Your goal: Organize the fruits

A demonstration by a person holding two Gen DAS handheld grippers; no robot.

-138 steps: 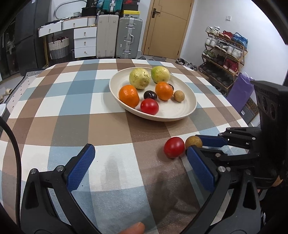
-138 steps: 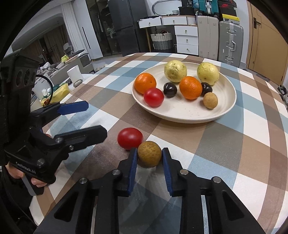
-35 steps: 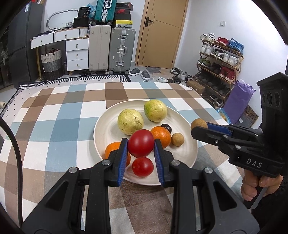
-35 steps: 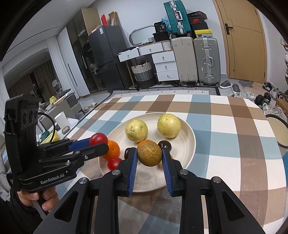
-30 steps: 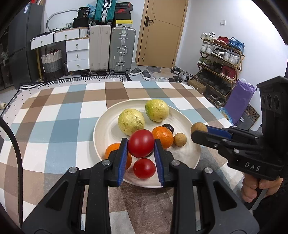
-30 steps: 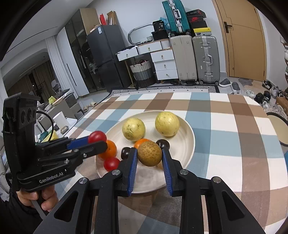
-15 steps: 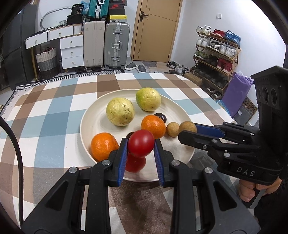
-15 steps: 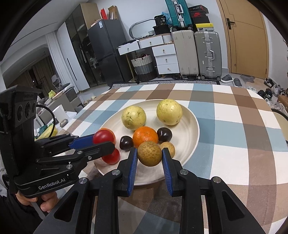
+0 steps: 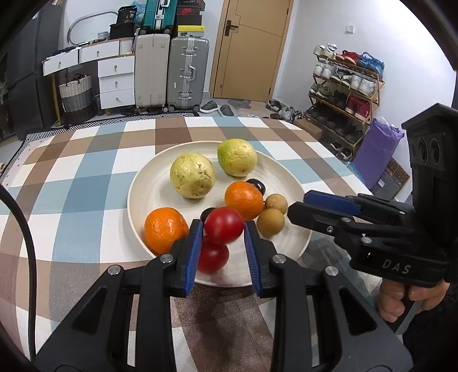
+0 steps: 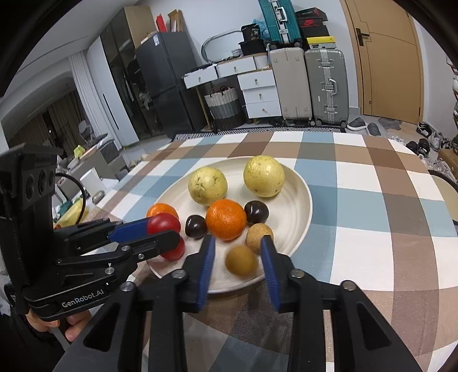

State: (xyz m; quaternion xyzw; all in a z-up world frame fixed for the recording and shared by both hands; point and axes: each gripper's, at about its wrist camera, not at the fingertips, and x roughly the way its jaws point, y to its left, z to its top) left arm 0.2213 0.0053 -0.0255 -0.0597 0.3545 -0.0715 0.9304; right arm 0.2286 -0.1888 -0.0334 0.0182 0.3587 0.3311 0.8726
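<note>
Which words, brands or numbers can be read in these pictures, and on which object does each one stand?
"DAS": on the body of the right hand-held gripper, seen from the left wrist camera.
"GenRobot.AI": on the body of the left hand-held gripper, seen from the right wrist camera.
A white logo on a dark shoebox above the suitcases is too small to read.

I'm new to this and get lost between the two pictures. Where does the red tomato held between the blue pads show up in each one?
Left wrist view: the held tomato sits low in the centre, between the left gripper pads, above the plate.
Right wrist view: the same tomato is at the left, at that gripper's tip.
Shared landmark: the central orange on the plate.
</note>
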